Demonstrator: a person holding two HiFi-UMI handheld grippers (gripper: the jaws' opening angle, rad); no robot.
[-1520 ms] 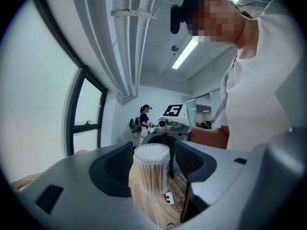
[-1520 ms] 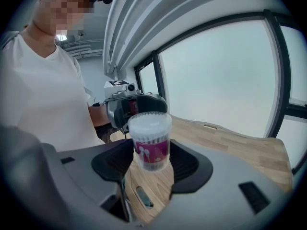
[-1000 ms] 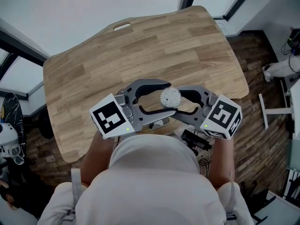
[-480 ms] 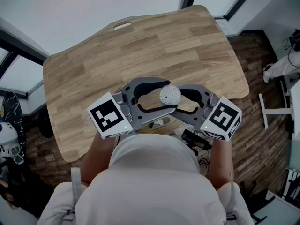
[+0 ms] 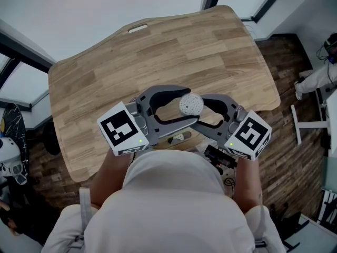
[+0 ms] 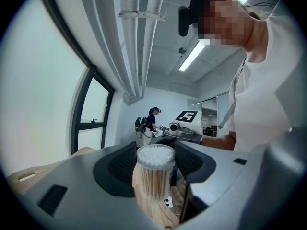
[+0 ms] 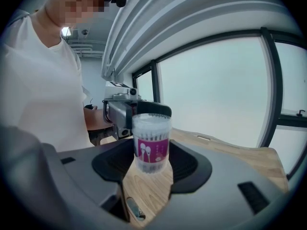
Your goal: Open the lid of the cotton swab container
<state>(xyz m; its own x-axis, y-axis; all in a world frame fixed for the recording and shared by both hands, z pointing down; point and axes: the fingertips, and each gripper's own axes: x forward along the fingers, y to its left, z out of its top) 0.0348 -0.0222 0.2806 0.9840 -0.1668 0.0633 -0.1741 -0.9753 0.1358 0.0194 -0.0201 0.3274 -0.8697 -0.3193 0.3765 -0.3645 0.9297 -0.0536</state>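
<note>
- The clear, round plastic cotton swab container [image 5: 190, 105], lid not yet removed, was pinched between the jaws of the left gripper [image 6: 154, 174], seemingly above the light wooden table [image 5: 158, 51].
- The right gripper [image 7: 152, 157] was spread around it, apparently untouching.
- If the lid were squeezed off-centre, the container could be twisted loose and swabs spilled.

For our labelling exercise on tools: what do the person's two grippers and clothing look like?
Left gripper and right gripper: grey moulded bodies, curved fingers with black pads, each carrying a white cube with black square markers and a green light. The person wears a white short-sleeved shirt.
</note>
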